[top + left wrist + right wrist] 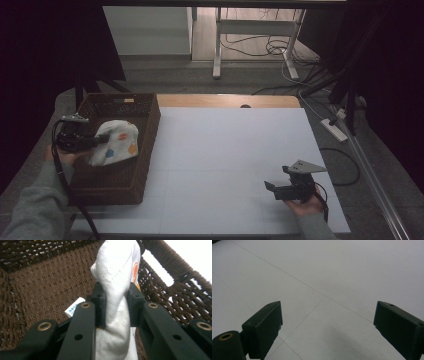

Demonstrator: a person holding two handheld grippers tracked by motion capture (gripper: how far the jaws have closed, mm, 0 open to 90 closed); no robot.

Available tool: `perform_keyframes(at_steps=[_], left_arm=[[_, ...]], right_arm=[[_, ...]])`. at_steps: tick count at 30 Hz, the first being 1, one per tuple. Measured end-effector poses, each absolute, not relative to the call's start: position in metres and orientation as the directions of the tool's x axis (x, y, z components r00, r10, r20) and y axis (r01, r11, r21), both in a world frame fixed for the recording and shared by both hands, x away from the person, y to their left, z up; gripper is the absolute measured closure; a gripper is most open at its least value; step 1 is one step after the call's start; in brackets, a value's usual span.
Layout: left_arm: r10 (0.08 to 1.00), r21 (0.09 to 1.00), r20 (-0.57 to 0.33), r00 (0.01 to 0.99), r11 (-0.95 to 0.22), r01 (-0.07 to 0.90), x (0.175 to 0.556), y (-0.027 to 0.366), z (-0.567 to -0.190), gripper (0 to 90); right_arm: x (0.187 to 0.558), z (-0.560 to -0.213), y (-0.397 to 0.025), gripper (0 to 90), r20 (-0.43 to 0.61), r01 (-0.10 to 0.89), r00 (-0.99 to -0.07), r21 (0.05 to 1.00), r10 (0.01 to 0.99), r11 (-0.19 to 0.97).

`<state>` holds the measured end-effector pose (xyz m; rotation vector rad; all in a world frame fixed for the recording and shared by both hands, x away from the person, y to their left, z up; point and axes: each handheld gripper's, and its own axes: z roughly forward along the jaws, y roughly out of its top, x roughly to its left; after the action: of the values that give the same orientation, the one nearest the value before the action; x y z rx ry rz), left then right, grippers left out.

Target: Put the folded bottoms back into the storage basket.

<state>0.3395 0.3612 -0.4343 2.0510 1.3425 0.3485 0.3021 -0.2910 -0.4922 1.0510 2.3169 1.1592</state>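
A white cloth point(117, 143) with orange and blue spots hangs over a brown wicker basket point(146, 145) at the table's left side. My left gripper point(97, 141) is shut on the cloth's left end, above the basket. In the left gripper view the cloth point(117, 277) is pinched between the two black jaws of the left gripper point(116, 303), with the basket's woven floor point(47, 282) behind it. My right gripper point(274, 188) rests open near the table's front right, its jaws wide apart over the bare white surface point(332, 272).
A small white label point(74, 307) lies on the basket floor. The white table top point(230, 165) spreads between the basket and the right gripper. Beyond the far edge are desk legs point(217, 45), cables and a power strip point(334, 129) on the floor.
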Motion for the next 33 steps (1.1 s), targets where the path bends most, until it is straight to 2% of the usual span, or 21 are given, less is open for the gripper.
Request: perform_keyframes(at_steps=[13,33], left_arm=[[0.883,0.595,-0.117,0.454,-0.304,0.744,0.355,0.354,-0.445,72.1],[0.904,0.549,-0.109,0.412,-0.291,0.784,0.367,0.36,-0.456,68.6]], right_arm=[[0.302,-0.492,-0.291,8.5,0.024,0.465,-0.666,0.795,0.745,0.39],[0.303,-0.493,-0.291,8.5,0.025,0.466,-0.668,0.793,0.744,0.392]])
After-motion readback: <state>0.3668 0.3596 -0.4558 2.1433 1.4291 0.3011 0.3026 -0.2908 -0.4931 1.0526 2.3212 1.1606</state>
